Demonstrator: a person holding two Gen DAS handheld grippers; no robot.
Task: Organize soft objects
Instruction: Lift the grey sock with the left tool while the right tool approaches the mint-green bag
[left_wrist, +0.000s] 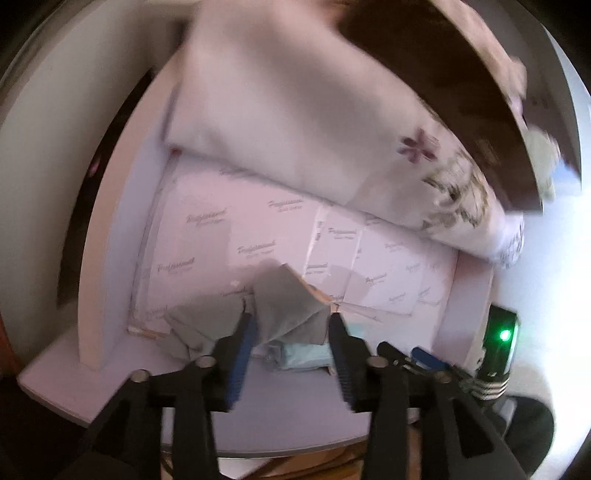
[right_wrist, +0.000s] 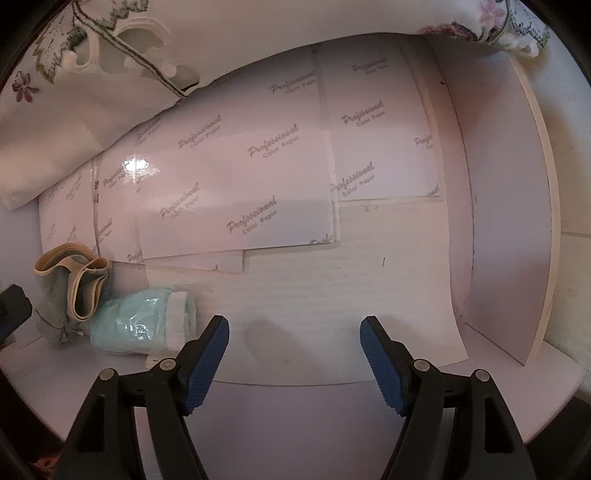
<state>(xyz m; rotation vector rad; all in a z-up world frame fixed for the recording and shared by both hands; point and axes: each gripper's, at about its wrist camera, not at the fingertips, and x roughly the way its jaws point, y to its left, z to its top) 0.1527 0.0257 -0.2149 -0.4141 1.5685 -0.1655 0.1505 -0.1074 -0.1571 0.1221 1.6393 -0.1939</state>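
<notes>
Left gripper (left_wrist: 291, 325) open, grey sock (left_wrist: 291, 306) between its fingers

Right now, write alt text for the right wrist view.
The open right gripper points into a white shelf lined with printed paper sheets, holding nothing. At lower left lie a grey sock and a mint plastic-wrapped bundle; a floral cloth hangs from above.
</notes>
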